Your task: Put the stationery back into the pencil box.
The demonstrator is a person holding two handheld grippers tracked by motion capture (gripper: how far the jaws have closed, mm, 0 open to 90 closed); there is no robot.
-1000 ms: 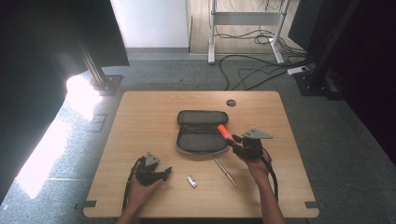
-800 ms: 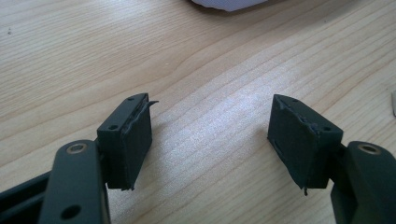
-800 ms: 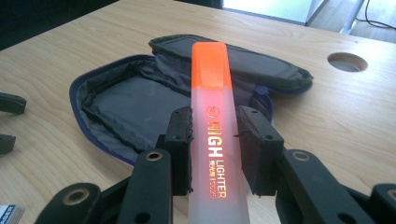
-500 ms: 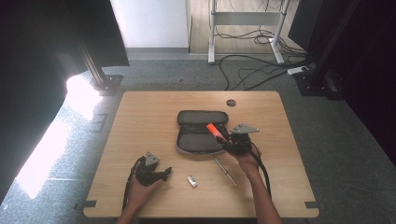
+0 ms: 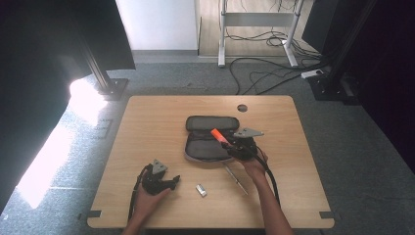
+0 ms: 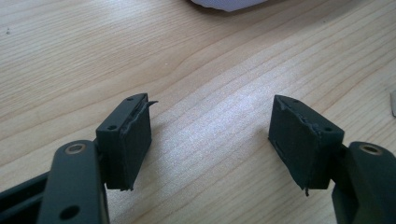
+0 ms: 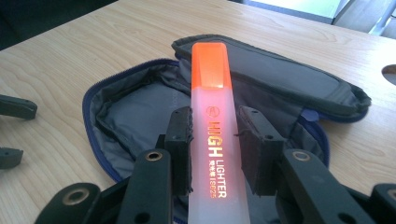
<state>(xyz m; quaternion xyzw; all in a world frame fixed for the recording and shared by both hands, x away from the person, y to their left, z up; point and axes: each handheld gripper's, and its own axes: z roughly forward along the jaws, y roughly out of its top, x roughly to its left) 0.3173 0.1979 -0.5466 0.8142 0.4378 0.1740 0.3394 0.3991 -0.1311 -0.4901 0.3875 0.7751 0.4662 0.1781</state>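
An orange highlighter (image 7: pixel 212 135) with a pale barrel is clamped between the pads of my right gripper (image 7: pixel 215 149), its orange cap pointing away over the open grey pencil case (image 7: pixel 135 109). From above, the highlighter (image 5: pixel 218 135) hangs over the right part of the case (image 5: pixel 205 142), and the right gripper (image 5: pixel 229 144) is at the case's right edge. My left gripper (image 5: pixel 172 182) rests low on the table near the front left. In its own view the left gripper (image 6: pixel 210 140) stands open over bare wood with nothing between the pads.
A small white block (image 5: pixel 200 190) lies on the wooden table (image 5: pixel 147 127) just right of the left gripper. A thin pen (image 5: pixel 236 178) lies in front of the case. A round hole (image 5: pixel 242 107) sits near the table's far edge. Cables trail on the floor beyond.
My right gripper has carried the highlighter a little to the left, so it now hangs over the open case. The left gripper has not moved.
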